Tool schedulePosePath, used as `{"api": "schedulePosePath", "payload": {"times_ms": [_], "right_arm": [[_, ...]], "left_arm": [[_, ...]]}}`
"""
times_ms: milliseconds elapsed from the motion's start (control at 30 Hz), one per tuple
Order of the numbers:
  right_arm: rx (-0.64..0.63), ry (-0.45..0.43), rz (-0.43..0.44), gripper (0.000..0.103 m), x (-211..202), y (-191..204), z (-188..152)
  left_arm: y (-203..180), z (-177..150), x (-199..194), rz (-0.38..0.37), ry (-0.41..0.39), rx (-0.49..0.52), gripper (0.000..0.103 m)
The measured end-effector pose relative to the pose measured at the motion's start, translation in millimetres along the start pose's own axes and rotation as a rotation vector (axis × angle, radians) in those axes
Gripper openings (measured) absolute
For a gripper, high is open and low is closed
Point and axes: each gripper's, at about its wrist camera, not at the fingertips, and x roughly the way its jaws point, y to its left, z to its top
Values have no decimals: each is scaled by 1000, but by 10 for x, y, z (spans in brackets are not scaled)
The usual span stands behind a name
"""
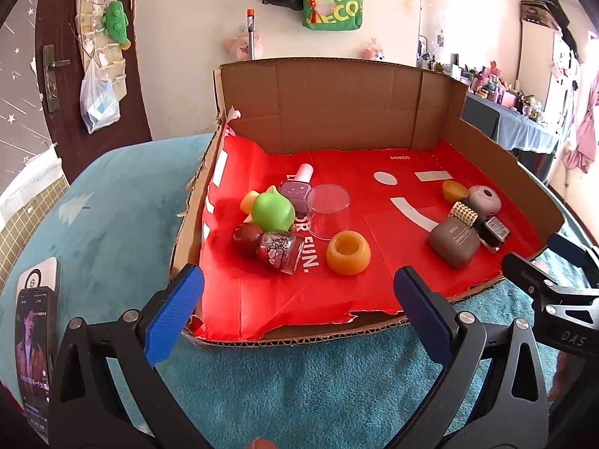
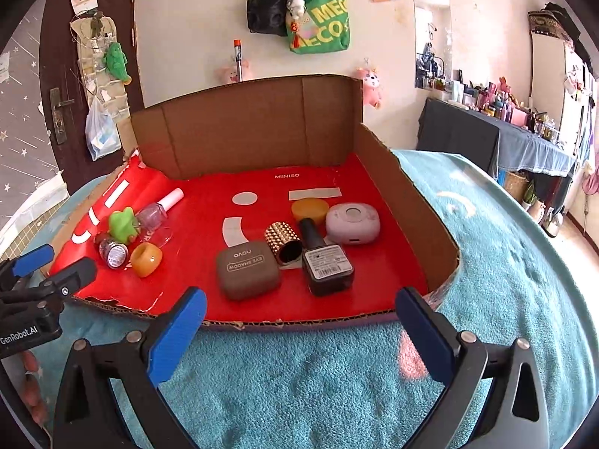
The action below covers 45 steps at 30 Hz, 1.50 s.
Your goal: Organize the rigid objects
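While both grippers hover over the teal blanket (image 2: 299,366) at the near edge of the cardboard tray (image 1: 337,104), we log the left gripper (image 1: 299,307) with jaws spread fully wide and nothing between them. Our right gripper (image 2: 299,321) reads the same: jaws at full spread, empty, blue pads clear of everything. We find the objects on the tray's red liner (image 1: 374,202) in two clusters. Left cluster: a green toy (image 1: 271,211), a dark red ball (image 1: 246,237) just beside it, a glitter bottle (image 1: 279,251) lying on its side against the ball, a purple polish bottle (image 1: 295,189) with a white cap behind the toy, a clear cup (image 1: 329,211) upside down, and an orange ring (image 1: 348,253) nearest the front. Right cluster, well apart from the first: a brown eyeshadow case (image 2: 248,275), a gold studded tube (image 2: 283,242) lying on its side just beside it, a black polish bottle (image 2: 325,263) lying with its label up, a lilac round case (image 2: 352,222) behind the bottle, and an orange disc (image 2: 310,210) to the rear. We note each cluster sits roughly ahead of one gripper. A phone (image 1: 35,340) lies on the blanket at far left of the left view.
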Motion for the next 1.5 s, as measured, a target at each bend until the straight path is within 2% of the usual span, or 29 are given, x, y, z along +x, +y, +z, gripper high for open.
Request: {"api": "schedulePosePath", "payload": {"times_ms": [867, 1100, 1233, 1500], "right_arm": [[-21, -5, -37, 103, -2, 42, -58], [-12, 2, -29, 103, -12, 30, -32], [-7, -26, -20, 103, -143, 14, 15], [7, -19, 37, 103, -422, -20, -44]], "left_arm": [[-57, -28, 25, 14, 11, 29, 103], [-57, 11, -64, -29, -1, 10, 103], [-58, 17, -180, -40, -17, 10, 103], [-72, -180, -355, -93, 18, 0, 103]]}}
